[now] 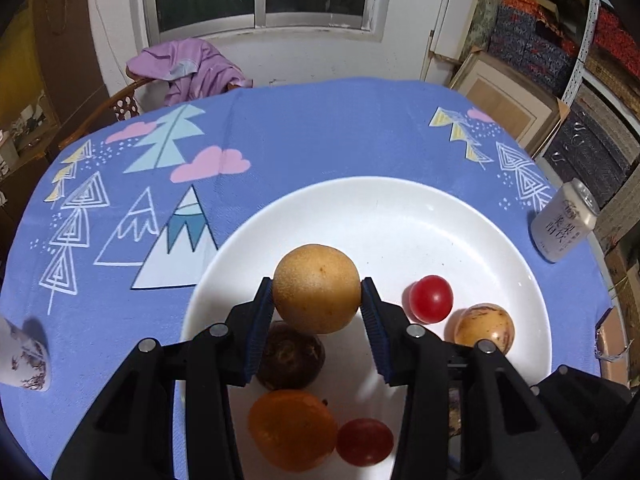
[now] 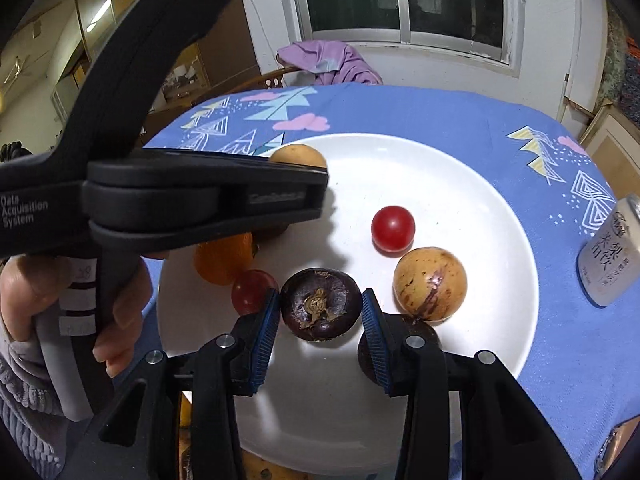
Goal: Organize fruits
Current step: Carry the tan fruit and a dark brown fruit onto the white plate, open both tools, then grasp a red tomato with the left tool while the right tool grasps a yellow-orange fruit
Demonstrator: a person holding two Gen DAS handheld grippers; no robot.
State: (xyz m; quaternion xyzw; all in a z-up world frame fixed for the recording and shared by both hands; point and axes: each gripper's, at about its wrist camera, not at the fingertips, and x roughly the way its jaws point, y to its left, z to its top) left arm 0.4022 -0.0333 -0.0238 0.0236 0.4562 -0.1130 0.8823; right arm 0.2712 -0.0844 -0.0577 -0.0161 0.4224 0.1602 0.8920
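Two hand-held grippers over the white plate (image 1: 400, 200), both loaded: left hand-held gripper (image 1: 318, 292) clamps a tan pear (image 1: 316, 288), right hand-held gripper (image 2: 320, 308) clamps a mangosteen (image 2: 320, 304). Tomatoes, orange already on plate; both held fruits unplaced, judging task mostly done.
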